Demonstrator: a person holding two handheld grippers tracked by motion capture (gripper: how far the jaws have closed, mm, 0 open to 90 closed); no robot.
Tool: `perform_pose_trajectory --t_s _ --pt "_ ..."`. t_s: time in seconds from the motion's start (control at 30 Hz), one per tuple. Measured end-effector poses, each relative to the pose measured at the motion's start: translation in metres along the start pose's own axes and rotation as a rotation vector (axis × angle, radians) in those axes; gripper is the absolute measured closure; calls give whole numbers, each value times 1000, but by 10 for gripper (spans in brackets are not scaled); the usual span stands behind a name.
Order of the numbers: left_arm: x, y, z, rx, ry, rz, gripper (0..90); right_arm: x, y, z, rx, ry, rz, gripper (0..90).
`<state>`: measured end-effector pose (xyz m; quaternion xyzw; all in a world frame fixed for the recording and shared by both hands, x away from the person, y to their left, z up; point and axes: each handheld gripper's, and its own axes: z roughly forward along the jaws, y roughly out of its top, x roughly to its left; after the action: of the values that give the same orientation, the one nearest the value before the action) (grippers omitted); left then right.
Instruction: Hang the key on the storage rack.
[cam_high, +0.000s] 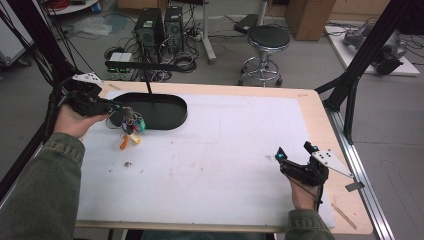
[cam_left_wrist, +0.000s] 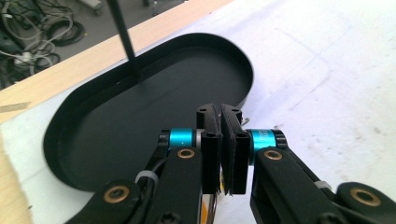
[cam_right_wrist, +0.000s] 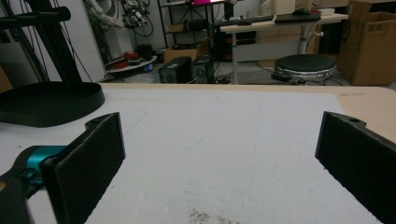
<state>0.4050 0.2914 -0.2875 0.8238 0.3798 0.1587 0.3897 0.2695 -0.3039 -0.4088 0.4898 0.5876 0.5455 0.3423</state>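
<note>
Left gripper (cam_high: 116, 111): we hold it at the table's (cam_high: 320, 107) far left corner, jaws pressed together on a bunch of keys (cam_high: 131, 125) that dangles below them, clear of the white mat (cam_high: 225, 150).
Keys: coloured tags and rings, hanging just beside the near rim of the black tray (cam_high: 165, 111); in the left gripper view only a small ring shows past the closed fingertips (cam_left_wrist: 232, 123).
Black tray: oval, shallow, bare inside, with a thin post (cam_high: 147, 82) rising at its far side.
Right gripper (cam_high: 295, 155): resting low near the mat's right edge, jaws spread wide, nothing between them.
Step in hand, as we judge it: carry the bunch over the tray.
How to do it well: we keep the grip firm, lift until the lowest tag clears the rim, steer short of the post, then lower before letting go.
</note>
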Motion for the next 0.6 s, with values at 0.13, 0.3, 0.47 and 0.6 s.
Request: perform_pose_trajectory --t_s 0.13,0.3,0.47,0.6 --pt "-1 4 3 -3 -1 -3 867 0 0 0 2 1 -9 4" --pt "-2 14 1 -27 -5 -4 867 0 0 0 0 1 -10 4" --pt "0 23 -4 -56 5 -12 867 1 0 1 0 0 -8 4" --pt "-1 33 -8 -77 14 -6 867 1 0 0 1 -1 -9 4"
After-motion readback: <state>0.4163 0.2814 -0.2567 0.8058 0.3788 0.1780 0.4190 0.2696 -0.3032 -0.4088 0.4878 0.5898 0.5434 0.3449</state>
